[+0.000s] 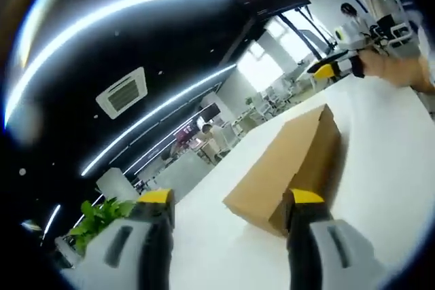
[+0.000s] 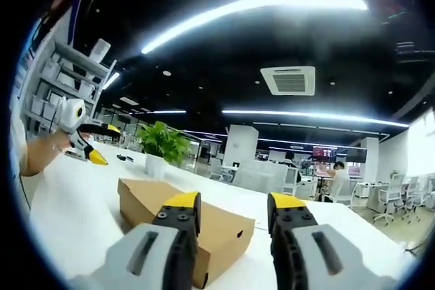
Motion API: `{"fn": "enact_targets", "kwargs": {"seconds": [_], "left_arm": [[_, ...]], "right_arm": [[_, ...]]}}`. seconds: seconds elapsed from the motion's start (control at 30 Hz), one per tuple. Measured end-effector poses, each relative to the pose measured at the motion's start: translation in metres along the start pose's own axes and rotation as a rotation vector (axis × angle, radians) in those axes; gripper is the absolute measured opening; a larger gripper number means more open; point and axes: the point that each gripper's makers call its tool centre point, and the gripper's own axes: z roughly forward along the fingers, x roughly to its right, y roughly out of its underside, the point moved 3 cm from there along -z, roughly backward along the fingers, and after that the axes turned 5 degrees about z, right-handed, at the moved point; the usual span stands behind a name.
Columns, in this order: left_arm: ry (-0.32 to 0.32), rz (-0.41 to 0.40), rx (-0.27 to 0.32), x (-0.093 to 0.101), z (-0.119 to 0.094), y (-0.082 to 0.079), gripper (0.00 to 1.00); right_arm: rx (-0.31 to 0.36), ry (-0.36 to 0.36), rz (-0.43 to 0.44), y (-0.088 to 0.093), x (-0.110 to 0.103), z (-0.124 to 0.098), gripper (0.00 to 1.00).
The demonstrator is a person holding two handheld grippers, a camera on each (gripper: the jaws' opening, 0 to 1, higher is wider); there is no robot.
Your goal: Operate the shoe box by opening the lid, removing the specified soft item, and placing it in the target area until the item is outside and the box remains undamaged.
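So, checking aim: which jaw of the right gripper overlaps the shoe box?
The picture-left jaw of the right gripper: its yellow tip covers the shoe box, while the other sits against white table.

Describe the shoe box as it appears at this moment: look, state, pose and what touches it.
The shoe box is plain brown cardboard, long and rectangular, with its lid closed and a small round hole in one side. It lies flat on the white table, showing no visible dents or tears. In the left gripper view it sits just beyond the jaws. Neither the left gripper nor the right gripper appears to touch it; both sets of jaws stand apart.
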Motion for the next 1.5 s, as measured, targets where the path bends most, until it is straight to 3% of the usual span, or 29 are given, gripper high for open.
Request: {"fn": "enact_targets", "kwargs": {"seconds": [0.23, 0.43, 1.07, 1.5], "left_arm": [[0.058, 0.080, -0.021, 0.024, 0.011, 0.002, 0.66], [0.104, 0.094, -0.042, 0.039, 0.020, 0.007, 0.65], [0.155, 0.185, -0.067, 0.058, 0.028, 0.016, 0.59], [0.150, 0.262, -0.086, 0.058, 0.035, 0.020, 0.52]], "right_arm": [[-0.001, -0.004, 0.003, 0.001, -0.002, 0.000, 0.40], [-0.003, -0.010, 0.002, 0.001, -0.003, 0.001, 0.40], [-0.006, -0.014, 0.004, 0.001, -0.003, 0.002, 0.39], [-0.005, -0.016, 0.009, -0.001, -0.001, 0.005, 0.39]]}}
